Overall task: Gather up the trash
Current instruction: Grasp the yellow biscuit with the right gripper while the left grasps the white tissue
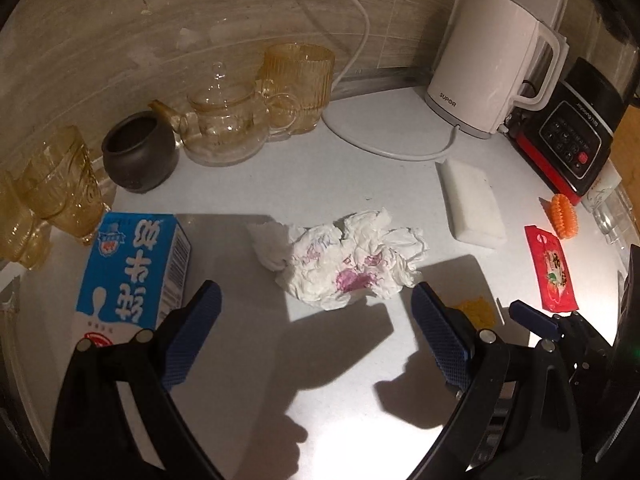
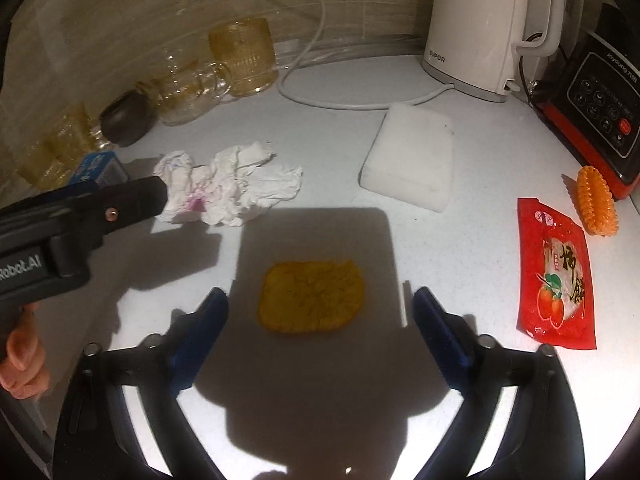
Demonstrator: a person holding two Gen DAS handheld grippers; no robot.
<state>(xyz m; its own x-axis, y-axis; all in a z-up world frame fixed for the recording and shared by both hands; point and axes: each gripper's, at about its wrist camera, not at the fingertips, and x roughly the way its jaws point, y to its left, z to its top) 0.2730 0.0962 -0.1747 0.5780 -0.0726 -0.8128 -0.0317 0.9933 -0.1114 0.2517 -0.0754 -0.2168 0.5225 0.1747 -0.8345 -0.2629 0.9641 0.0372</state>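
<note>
Kitchen counter (image 1: pixel 328 168), pale grey, against a tiled wall; lit hard from behind the grippers, so heavy shadows fall forward over the work area.

Trash present: a crumpled tissue (image 1: pixel 352 256) with a purple stain, mid-counter; a blue milk carton (image 1: pixel 132 272) lying on its side to the left; a red wrapper (image 2: pixel 556 280) to the right; a flat yellow scrap (image 2: pixel 312 296), possibly peel or a cloth, which the shadow makes hard to identify.

Left gripper (image 1: pixel 316 320): jaws spread wide, nothing between them. The tissue lies straight ahead, just beyond the fingertips and centred on the gap. Its long axis runs left to right, across the line of approach, and its span looks close to the jaw opening. The carton sits just beside the left finger; contact cannot be confirmed.

Right gripper (image 2: pixel 320 320): jaws likewise released and empty. The yellow scrap lies directly ahead, between the two fingertips and near them, flat on the counter, slightly wider than deep. The wrapper is well off to its right, long axis pointing away from the camera.

Assessment: each gripper is already lined up on its own item, left on the tissue and right on the scrap. A short forward advance appears sufficient for either. The flat scrap is likely the harder pickup.

Non-trash items: kettle (image 1: pixel 488 80), sponge (image 1: pixel 472 200), glassware (image 1: pixel 240 120) along the wall.
</note>
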